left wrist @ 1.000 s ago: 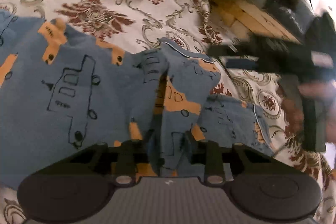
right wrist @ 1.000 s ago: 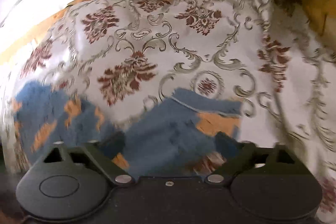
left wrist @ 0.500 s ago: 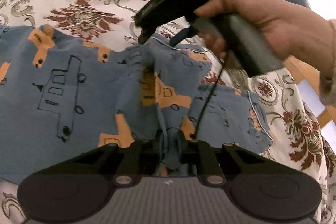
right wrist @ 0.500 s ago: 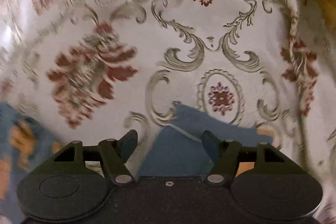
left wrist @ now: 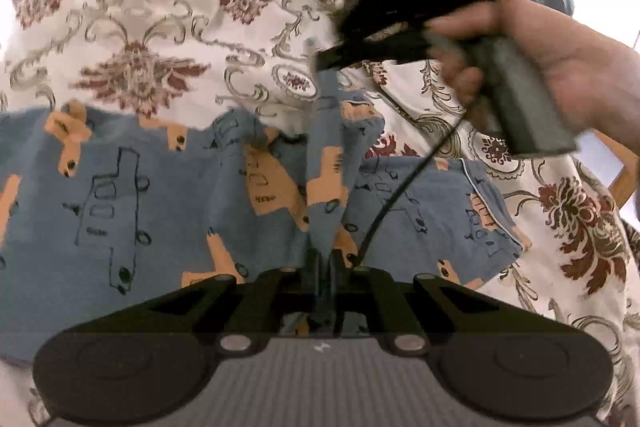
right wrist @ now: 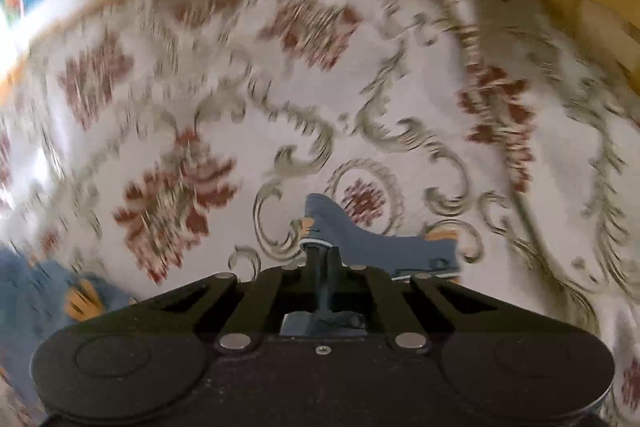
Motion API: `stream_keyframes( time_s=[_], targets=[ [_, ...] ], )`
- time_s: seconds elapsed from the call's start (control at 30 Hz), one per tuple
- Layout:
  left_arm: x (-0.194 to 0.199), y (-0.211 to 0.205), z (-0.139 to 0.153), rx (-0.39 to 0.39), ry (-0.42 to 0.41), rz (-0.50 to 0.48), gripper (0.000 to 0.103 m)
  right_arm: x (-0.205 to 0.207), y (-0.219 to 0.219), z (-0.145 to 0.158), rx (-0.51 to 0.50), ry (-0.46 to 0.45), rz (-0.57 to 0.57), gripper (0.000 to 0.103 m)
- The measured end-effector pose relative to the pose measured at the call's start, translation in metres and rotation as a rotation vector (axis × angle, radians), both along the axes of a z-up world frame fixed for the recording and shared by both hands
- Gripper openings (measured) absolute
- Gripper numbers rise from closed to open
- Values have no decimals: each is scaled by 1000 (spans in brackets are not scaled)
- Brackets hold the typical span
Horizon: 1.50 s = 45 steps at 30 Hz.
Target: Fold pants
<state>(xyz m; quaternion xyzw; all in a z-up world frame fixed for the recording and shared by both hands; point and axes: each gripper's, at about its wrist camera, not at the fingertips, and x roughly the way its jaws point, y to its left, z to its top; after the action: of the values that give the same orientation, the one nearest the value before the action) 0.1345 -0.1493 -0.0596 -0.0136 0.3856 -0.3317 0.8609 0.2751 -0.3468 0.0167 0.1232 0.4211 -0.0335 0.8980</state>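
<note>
- Pants (left wrist: 120, 195): blue with orange trucks, lying rumpled on the flowered bedspread (left wrist: 152, 39).
- Your left gripper (left wrist: 323, 265) is pinched tight on a ridge of the cloth.
- Your right gripper (right wrist: 323, 259) clamps a lifted edge; your hand (left wrist: 568, 75) holds it above the pants.

One pair of blue pants (left wrist: 168, 195), two claws, the left claw (left wrist: 323, 263) and the right claw (right wrist: 322, 259), one hand (left wrist: 560, 67), one patterned bedspread (left wrist: 160, 39).
</note>
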Motion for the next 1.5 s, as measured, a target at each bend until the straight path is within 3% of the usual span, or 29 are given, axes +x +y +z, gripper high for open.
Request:
stream_keyframes(
  time_s=[0.07, 0.2, 0.33, 0.43, 0.6, 0.77, 0.87, 1.0, 1.07, 1.13, 1.2, 1.37, 1.43, 1.5],
  targets=[
    [-3, -1, 5, 12, -40, -18, 5, -33, -22, 16, 71, -102, -64, 1],
    [-18, -1, 21, 51, -200, -96, 4, -121, -52, 39, 54, -265, -208, 0],
    [-28, -4, 24, 84, -266, -185, 5, -200, -67, 26, 34, -266, -317, 0],
    [-31, -12, 10, 136, -246, -232, 5, -232, -69, -12, 47, -202, -370, 0],
    [-40, -24, -11, 229, -244, -259, 5, -247, -72, -52, 103, -118, -386, 1],
    [-39, -24, -16, 243, -245, -258, 5, -247, -79, -54, 161, -136, -378, 14],
    [-41, -21, -17, 240, -238, -253, 5, -251, -87, -52, 150, -150, -406, 34],
    [-41, -21, -18, 240, -239, -248, 5, -249, -104, -50, 183, -167, -443, 38],
    [-41, -21, -18, 239, -239, -246, 5, -243, -110, -52, 195, -164, -447, 37],
    [-42, -20, -17, 236, -238, -242, 5, -239, -113, -54, 187, -169, -465, 13],
    [-41, -19, -17, 233, -234, -239, 5, -242, -112, -51, 148, -190, -471, 7],
    [-43, -18, -12, 234, -250, -254, 5, -265, -90, -29, -6, -244, -416, 6],
    [-43, -18, -14, 251, -247, -272, 5, -271, -82, -32, -60, -218, -388, 6],
    [-42, -17, -17, 256, -233, -278, 5, -273, -83, -46, -53, -171, -402, 6]
  ],
)
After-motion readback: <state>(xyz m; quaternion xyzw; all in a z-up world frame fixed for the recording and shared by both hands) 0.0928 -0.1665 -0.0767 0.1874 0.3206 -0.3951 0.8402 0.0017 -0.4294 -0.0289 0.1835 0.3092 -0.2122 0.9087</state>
